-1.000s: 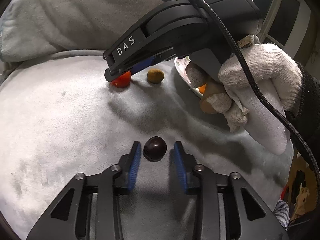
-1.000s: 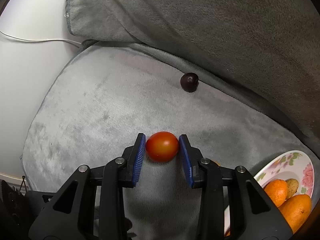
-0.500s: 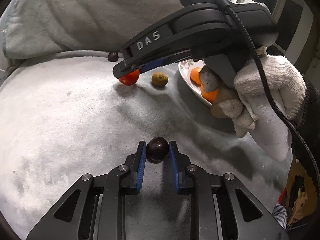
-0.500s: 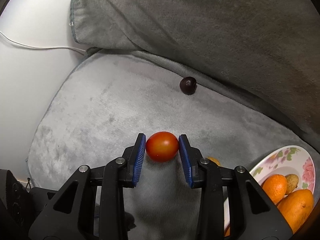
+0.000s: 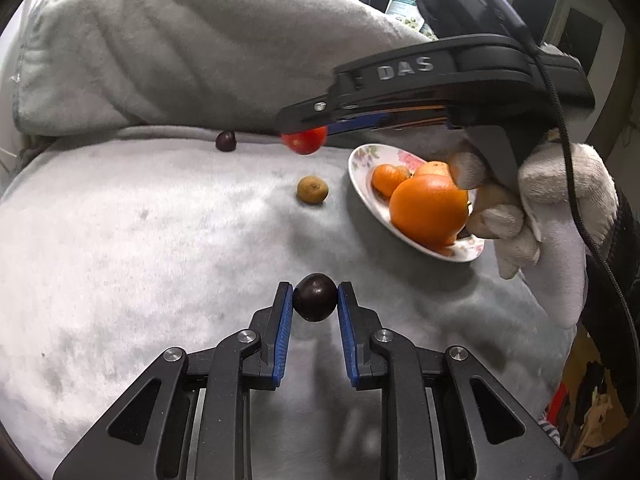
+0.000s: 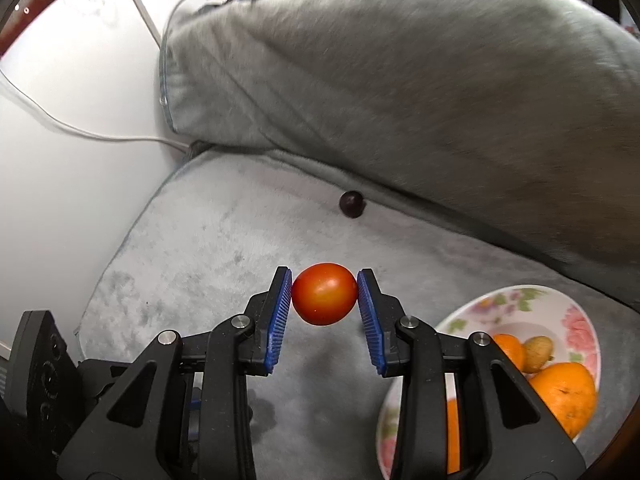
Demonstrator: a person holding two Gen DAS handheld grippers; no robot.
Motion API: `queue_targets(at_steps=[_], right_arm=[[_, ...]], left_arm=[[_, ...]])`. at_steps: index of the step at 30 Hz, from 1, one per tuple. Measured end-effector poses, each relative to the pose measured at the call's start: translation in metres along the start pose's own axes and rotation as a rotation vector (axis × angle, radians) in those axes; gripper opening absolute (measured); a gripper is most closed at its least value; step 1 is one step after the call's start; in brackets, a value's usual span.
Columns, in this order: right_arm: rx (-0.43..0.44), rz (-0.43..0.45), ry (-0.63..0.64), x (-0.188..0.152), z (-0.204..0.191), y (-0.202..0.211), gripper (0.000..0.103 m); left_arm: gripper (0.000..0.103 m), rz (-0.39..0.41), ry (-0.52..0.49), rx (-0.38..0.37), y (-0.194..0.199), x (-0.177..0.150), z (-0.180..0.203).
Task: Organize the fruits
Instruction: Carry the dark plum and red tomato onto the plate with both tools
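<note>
Fruits first: our left gripper (image 5: 315,304) pinches 1 dark round plum (image 5: 315,297) at lower centre, our right gripper (image 6: 324,294) clamps 1 red tomato (image 6: 324,299); we should lower both gently into the floral ceramic plate (image 6: 576,320) at lower right.

A grey plush sofa cushion (image 5: 120,240) is seen. On it are rested a floral ceramic plate (image 5: 362,160), a small brown round fruit (image 5: 312,189) and a dark purple round fruit (image 5: 226,141).

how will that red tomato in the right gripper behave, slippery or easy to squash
The tomato looks glossy and smooth, so it may slip between the ridged blue fingers. It is held only at its widest sides, so it could pivot. Being round, it would probably roll if dropped on the grey cushion.
</note>
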State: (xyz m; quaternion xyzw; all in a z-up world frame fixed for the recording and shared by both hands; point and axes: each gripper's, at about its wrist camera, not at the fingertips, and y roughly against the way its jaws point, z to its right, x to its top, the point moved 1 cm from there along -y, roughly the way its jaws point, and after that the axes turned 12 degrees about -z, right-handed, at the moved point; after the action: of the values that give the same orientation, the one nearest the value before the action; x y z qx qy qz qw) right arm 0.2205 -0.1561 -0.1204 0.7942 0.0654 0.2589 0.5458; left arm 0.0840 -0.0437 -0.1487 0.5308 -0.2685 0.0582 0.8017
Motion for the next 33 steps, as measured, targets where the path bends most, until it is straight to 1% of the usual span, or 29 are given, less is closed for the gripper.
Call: queue_targets(at_steps=[5,10,17,20,24,27,33], right_arm=[[-0.001,0.039,-0.024,-0.007,0.014,0.019,0.036],[-0.019,0.076,-0.049,-0.018,0.032,0.041,0.036],[-0.041,0.115,-0.088,-0.036,0.059,0.067,0.036],[-0.043,0.137,-0.104,-0.049,0.068,0.08,0.036],[-0.066,0.156,-0.11,-0.068,0.074,0.092,0.036],[-0.061,0.173,-0.128,-0.087,0.078,0.102,0.036],[-0.062,0.187,-0.141,-0.115,0.083,0.112,0.036]], left_arm=[[0.021,0.014,-0.013,-0.01,0.004,0.006,0.007],[0.021,0.024,-0.039,-0.023,0.002,0.015,0.02],[0.021,0.035,-0.068,-0.037,-0.002,0.035,0.037],[0.021,0.04,-0.074,-0.041,-0.006,0.044,0.042],[0.021,0.041,-0.084,-0.04,-0.013,0.057,0.047],[0.021,0.041,-0.092,-0.036,-0.02,0.067,0.051],[0.021,0.034,-0.095,-0.034,-0.032,0.084,0.055]])
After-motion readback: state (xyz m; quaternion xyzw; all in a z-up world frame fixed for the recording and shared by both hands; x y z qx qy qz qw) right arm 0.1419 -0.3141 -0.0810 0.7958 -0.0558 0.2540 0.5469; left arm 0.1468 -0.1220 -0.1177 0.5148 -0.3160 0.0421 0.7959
